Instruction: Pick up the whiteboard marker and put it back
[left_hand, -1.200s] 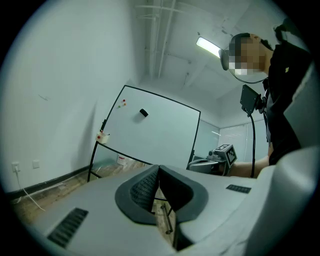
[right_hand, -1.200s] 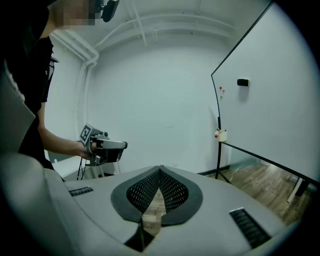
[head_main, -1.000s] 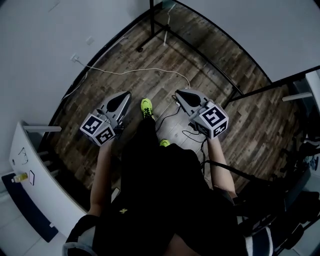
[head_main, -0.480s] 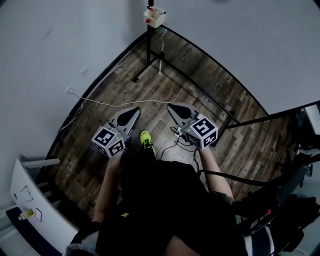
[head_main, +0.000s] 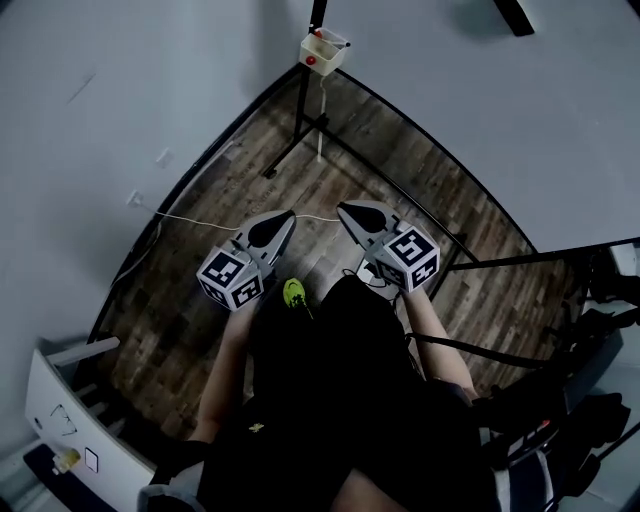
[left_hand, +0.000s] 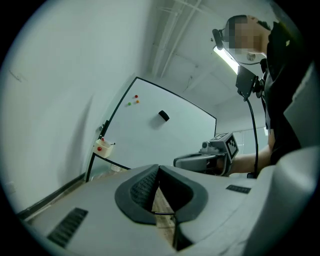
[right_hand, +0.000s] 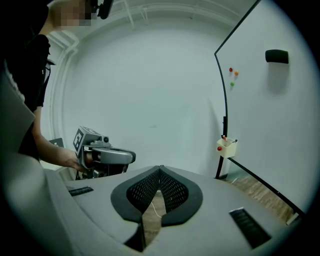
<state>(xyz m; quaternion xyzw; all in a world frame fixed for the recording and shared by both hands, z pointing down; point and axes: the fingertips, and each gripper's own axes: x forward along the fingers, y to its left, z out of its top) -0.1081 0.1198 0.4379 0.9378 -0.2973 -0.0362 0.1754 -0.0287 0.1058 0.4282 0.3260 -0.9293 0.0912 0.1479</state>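
Observation:
Both grippers are held out side by side above the wooden floor, pointing toward the room's corner. My left gripper (head_main: 285, 218) is shut, its tips touching and nothing between them. My right gripper (head_main: 347, 210) is shut and empty too. Ahead, a small white box (head_main: 324, 50) hangs on the whiteboard's black stand (head_main: 300, 120). Something red-topped stands in the white box (right_hand: 226, 146); I cannot tell if it is a marker. The left gripper view shows the white box (left_hand: 103, 147) and the right gripper (left_hand: 200, 161) alongside. The whiteboard (right_hand: 270, 115) carries a black eraser (right_hand: 276, 56) and small coloured magnets (right_hand: 232, 75).
A white cable (head_main: 190, 217) runs along the floor by the left wall. Black cables (head_main: 368, 275) lie under the right gripper. A white-edged table (head_main: 50, 410) stands at the lower left. Dark equipment (head_main: 590, 330) crowds the right. My bright green shoe (head_main: 294, 292) shows below the grippers.
I have walked toward the corner: the stand and white box have come into view at the top. Both grippers moved along with me, still shut and side by side.

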